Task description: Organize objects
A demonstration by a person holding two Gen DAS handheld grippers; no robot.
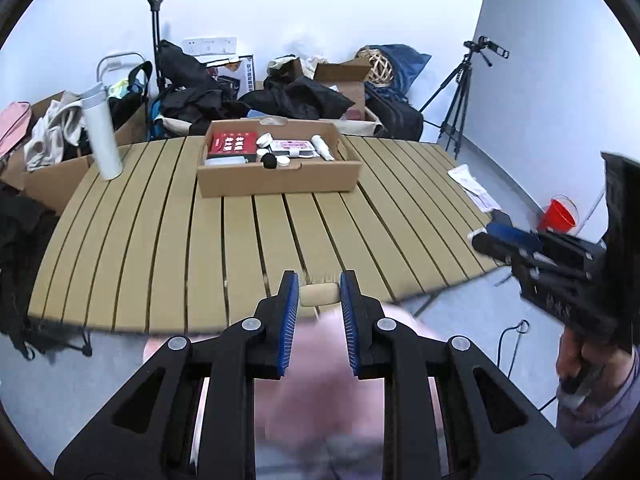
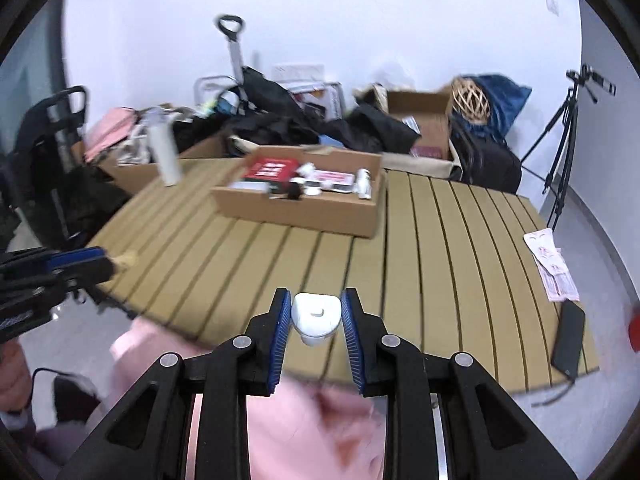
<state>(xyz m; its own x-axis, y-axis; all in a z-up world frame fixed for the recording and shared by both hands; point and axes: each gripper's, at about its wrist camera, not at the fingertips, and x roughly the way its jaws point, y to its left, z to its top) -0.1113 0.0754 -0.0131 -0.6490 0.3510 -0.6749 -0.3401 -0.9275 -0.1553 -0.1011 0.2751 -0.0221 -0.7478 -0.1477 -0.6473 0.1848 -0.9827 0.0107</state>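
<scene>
My left gripper (image 1: 319, 295) is shut on a small beige block (image 1: 319, 295) over the near edge of the slatted wooden table (image 1: 160, 220). My right gripper (image 2: 316, 316) is shut on a white plastic container (image 2: 316, 316) above the table's near edge (image 2: 440, 260). A shallow cardboard box (image 1: 280, 184) stands at the table's far middle and holds a red box (image 1: 234, 144), white jars and a pink packet; it also shows in the right wrist view (image 2: 304, 208). The right gripper shows at the right of the left wrist view (image 1: 500, 240), and the left gripper at the left of the right wrist view (image 2: 80, 264).
A white bottle (image 1: 102, 136) stands at the table's far left. Pink-and-white packets (image 2: 552, 268) and a black phone (image 2: 568, 338) lie at the table's right end. A red cup (image 1: 558, 216) sits beyond the right edge. Boxes, bags and a tripod (image 1: 460, 92) crowd the back wall.
</scene>
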